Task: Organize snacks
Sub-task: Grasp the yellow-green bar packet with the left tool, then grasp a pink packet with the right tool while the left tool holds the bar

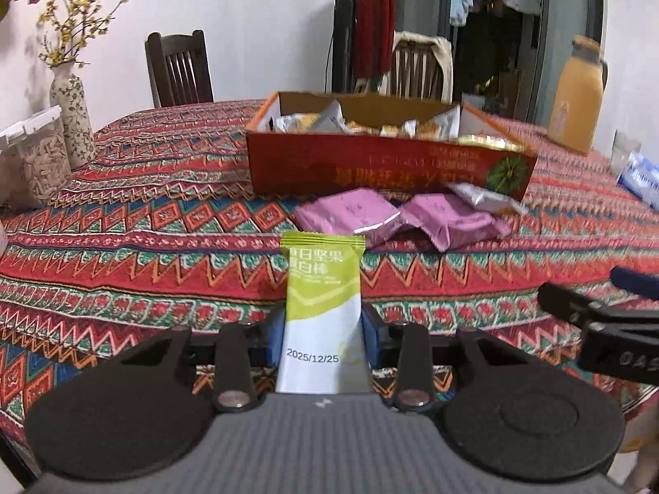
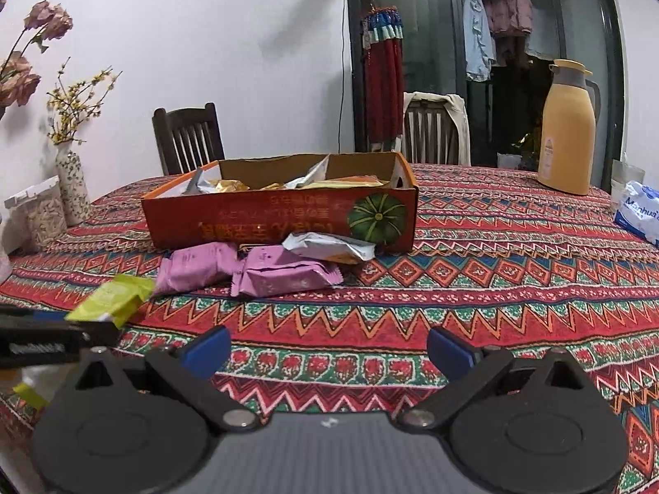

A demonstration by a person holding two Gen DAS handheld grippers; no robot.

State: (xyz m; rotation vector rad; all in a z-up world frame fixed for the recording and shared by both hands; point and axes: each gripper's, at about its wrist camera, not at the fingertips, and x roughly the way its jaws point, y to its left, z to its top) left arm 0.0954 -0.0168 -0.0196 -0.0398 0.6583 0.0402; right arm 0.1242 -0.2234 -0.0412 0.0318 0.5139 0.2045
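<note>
My left gripper [image 1: 322,331] is shut on a green and white snack bar [image 1: 321,300] and holds it above the patterned tablecloth; the bar also shows in the right wrist view [image 2: 111,298]. An open orange snack box [image 1: 383,164] with several packets inside stands ahead, also in the right wrist view [image 2: 280,214]. Two pink packets [image 2: 247,269] and a silver and orange packet [image 2: 329,247] lie in front of the box. My right gripper [image 2: 325,350] is open and empty above the cloth, to the right of the left one.
A flower vase [image 2: 72,187] and a clear jar [image 2: 41,214] stand at the left. A yellow thermos [image 2: 570,131] and a blue and white pack [image 2: 638,210] stand at the right. Two chairs [image 2: 189,136] are behind the table.
</note>
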